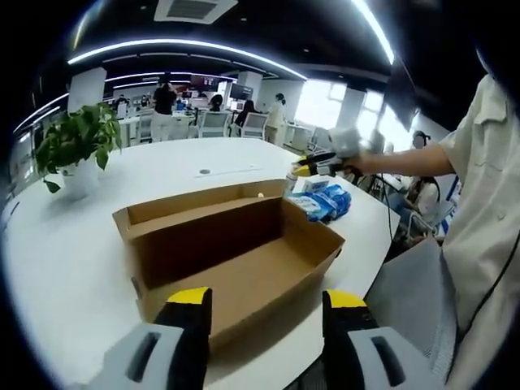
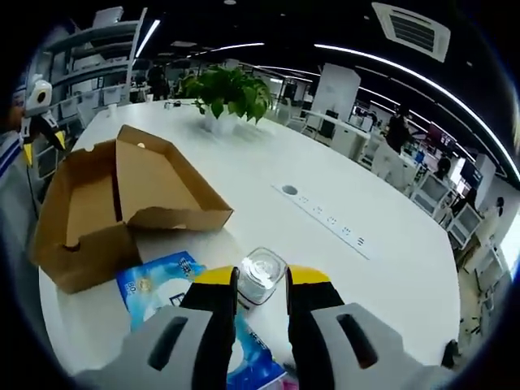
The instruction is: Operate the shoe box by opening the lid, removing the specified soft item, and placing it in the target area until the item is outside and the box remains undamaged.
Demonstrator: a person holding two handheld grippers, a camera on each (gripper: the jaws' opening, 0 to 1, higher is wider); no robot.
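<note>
The brown cardboard shoe box (image 1: 236, 252) lies open on the white table, its lid flap folded back and its inside bare. My left gripper (image 1: 268, 302) stands open just before the box's near wall. The soft blue packet (image 1: 323, 201) lies on the table beyond the box's far end. In the right gripper view the packet (image 2: 154, 286) sits beside the box (image 2: 122, 203) and runs under my right gripper (image 2: 262, 280), whose jaws stand a narrow gap apart with nothing between them. That right gripper (image 1: 311, 166) hovers over the packet.
A small clear jar (image 2: 262, 272) stands next to the packet, just past my right fingertips. A potted plant (image 2: 231, 93) stands farther along the table, near a power strip (image 2: 325, 215). The person's sleeve (image 1: 479, 195) is at the right. Desks and people are in the background.
</note>
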